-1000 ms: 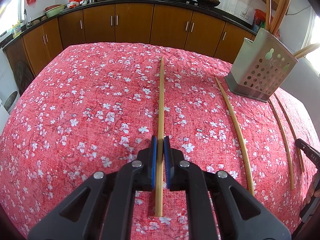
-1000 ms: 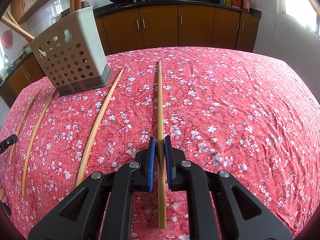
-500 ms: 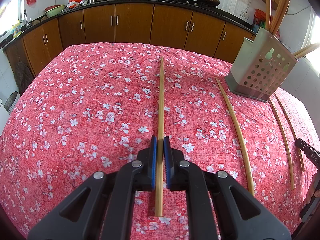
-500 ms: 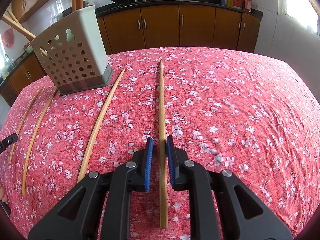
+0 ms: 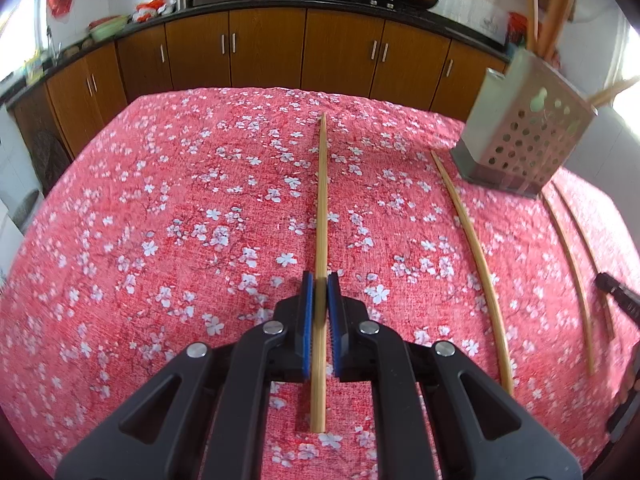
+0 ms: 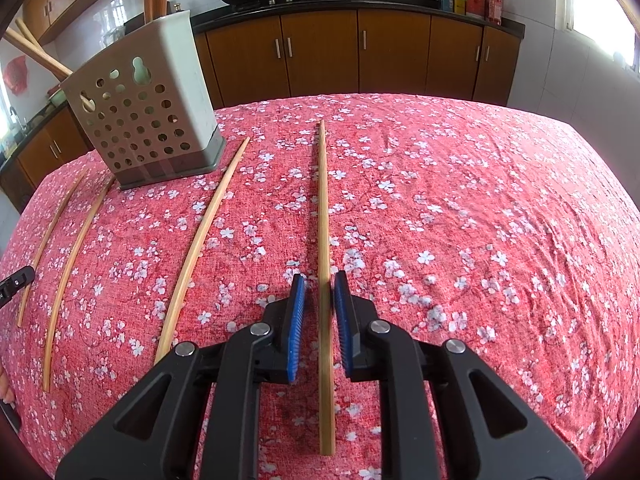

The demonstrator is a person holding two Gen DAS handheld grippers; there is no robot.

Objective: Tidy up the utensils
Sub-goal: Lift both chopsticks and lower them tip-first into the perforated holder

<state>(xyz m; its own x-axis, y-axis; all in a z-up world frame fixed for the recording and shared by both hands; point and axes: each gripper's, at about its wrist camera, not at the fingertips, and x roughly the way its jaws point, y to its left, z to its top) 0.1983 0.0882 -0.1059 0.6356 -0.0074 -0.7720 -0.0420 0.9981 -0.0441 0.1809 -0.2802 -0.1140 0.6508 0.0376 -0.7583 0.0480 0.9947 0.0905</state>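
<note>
Since the earlier frame my right gripper (image 6: 319, 276) had spread its jaws, so they stood apart on either side of its chopstick (image 6: 323, 216) without touching it. On my left gripper (image 5: 319, 276) the jaws were clamped on the other chopstick (image 5: 321, 200), held over the red floral tablecloth (image 5: 160, 220). Three more chopsticks (image 6: 200, 240) lay on the surface between us. Beyond them stood the perforated utensil holder (image 6: 144, 120), near the far edge, with wooden handles sticking out of it.
</note>
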